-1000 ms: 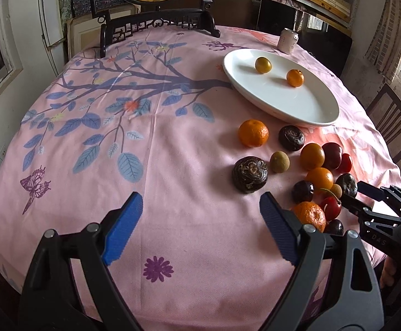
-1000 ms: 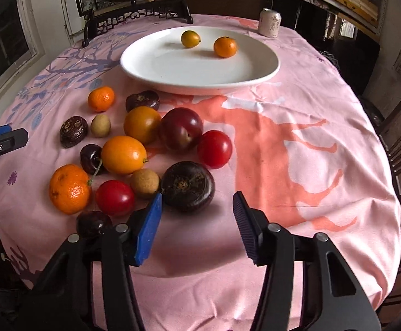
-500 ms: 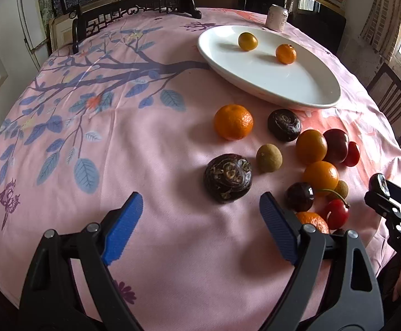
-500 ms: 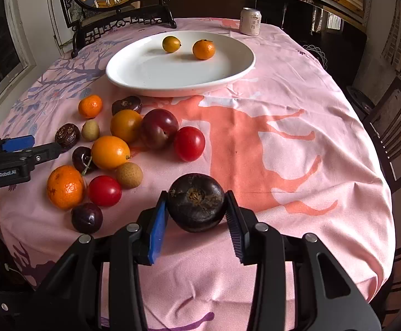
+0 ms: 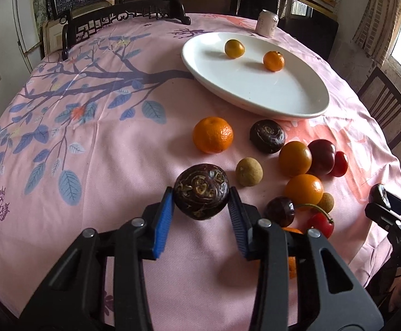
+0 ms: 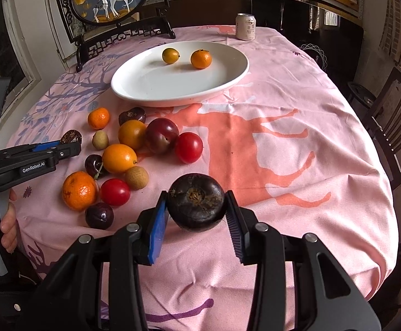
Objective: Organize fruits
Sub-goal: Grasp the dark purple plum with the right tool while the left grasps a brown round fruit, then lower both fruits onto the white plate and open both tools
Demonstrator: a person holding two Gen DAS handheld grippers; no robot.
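Two small orange fruits already sit in the white oval plate at the far side of the pink-clothed surface; that much is done. Your left claw is closing on a dark wrinkled round fruit, its blue pads against both sides. Your right claw is clamped on another dark purple round fruit, which looks lifted just clear of the cloth. About a dozen loose fruits are left beside the plate, so you are early in the job.
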